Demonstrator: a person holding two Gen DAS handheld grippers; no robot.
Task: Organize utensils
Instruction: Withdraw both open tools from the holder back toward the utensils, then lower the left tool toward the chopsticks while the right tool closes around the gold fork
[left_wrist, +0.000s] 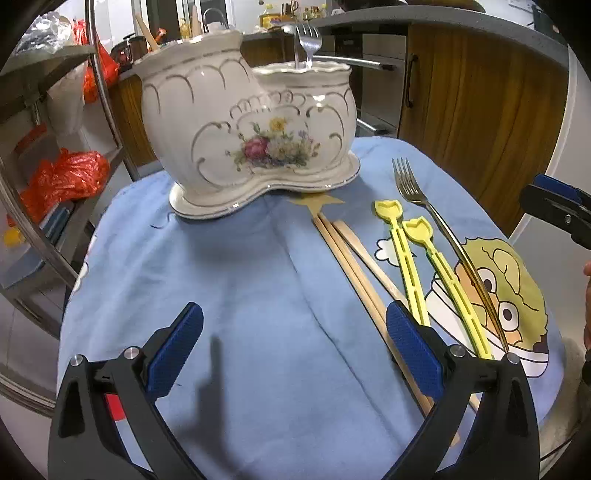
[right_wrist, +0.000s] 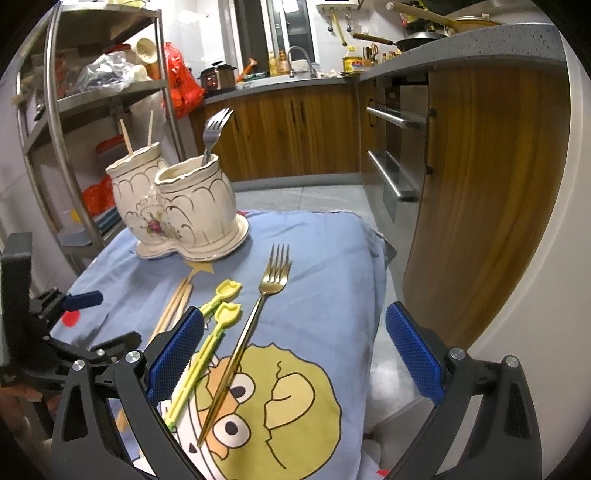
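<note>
A white floral ceramic utensil holder (left_wrist: 251, 136) with two cups stands at the far side of the blue cloth; it also shows in the right wrist view (right_wrist: 184, 206). A silver fork (left_wrist: 309, 40) stands in its right cup, chopsticks (right_wrist: 127, 138) in its left cup. On the cloth lie several wooden chopsticks (left_wrist: 354, 266), two yellow plastic utensils (left_wrist: 424, 266) and a gold fork (left_wrist: 439, 229), also seen in the right wrist view (right_wrist: 255, 314). My left gripper (left_wrist: 295, 350) is open and empty, low over the cloth. My right gripper (right_wrist: 295, 350) is open and empty above the gold fork's handle.
A metal shelf rack (right_wrist: 74, 110) with red bags stands left of the table. Wooden kitchen cabinets (right_wrist: 480, 184) and an oven (right_wrist: 395, 158) are right and behind. The cloth's right edge (right_wrist: 380, 295) drops to the tiled floor.
</note>
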